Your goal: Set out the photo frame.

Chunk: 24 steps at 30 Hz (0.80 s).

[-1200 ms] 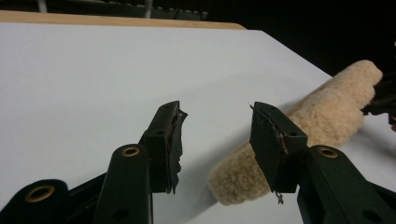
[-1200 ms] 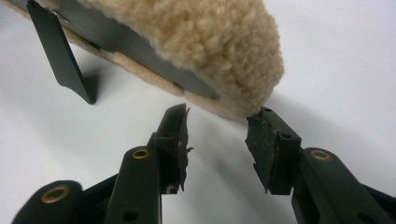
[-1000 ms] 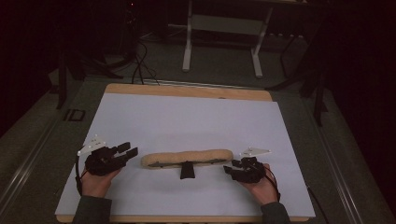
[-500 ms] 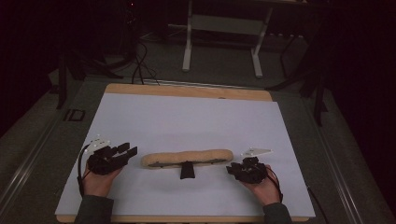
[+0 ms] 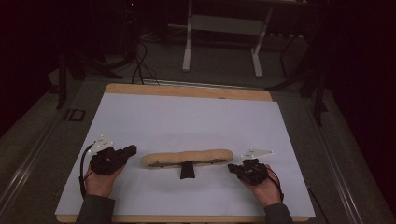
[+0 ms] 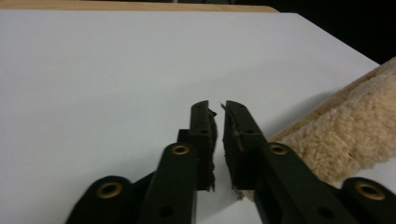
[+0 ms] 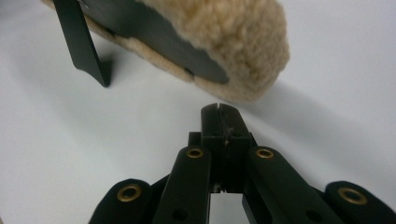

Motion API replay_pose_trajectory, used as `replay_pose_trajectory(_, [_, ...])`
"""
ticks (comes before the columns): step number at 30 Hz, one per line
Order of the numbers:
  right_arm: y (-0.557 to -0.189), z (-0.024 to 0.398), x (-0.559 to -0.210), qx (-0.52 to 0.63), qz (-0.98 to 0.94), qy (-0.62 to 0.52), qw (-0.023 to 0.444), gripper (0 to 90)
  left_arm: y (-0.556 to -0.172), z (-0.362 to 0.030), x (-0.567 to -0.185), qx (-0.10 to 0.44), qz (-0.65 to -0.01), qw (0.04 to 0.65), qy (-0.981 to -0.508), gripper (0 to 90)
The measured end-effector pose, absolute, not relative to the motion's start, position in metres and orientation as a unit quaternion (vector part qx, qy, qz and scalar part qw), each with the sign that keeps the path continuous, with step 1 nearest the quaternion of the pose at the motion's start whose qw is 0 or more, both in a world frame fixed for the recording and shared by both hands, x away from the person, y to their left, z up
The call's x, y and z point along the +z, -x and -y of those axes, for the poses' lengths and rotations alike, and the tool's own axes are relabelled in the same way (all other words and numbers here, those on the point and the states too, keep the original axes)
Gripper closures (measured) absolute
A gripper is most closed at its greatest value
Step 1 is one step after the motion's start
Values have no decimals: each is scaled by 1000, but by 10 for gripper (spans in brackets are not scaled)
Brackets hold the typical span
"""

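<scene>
1. Fleece pad lies on the white counter, between both tools.
2. Left tool, at its 9 o'clock, just closed, nearly pressed together, empty.
3. Right tool, at 3 o'clock, just closed, pressed together, empty.

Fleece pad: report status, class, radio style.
Both grippers, left and right, just closed, empty. Fleece pad flat between them, untouched. White sheet otherwise bare.
</scene>
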State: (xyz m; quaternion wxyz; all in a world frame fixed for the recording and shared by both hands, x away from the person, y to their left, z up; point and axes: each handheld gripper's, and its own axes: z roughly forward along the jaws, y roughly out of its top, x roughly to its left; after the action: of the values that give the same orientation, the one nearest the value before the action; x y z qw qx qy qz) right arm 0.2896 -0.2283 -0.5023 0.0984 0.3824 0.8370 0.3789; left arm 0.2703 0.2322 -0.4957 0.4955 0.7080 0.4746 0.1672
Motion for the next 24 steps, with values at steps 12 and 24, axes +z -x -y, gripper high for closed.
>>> replay_pose_trajectory(12, [-289, 221, -500, 397, -819, -394, 130, 900, -271, -223, -499, 161, -453, 481, -733, 900])
replay_pose_trajectory(24, [-295, 204, -509, 374, -826, -399, 137, 900, -271, -210, -504, 154, -431, 460, -760, 899])
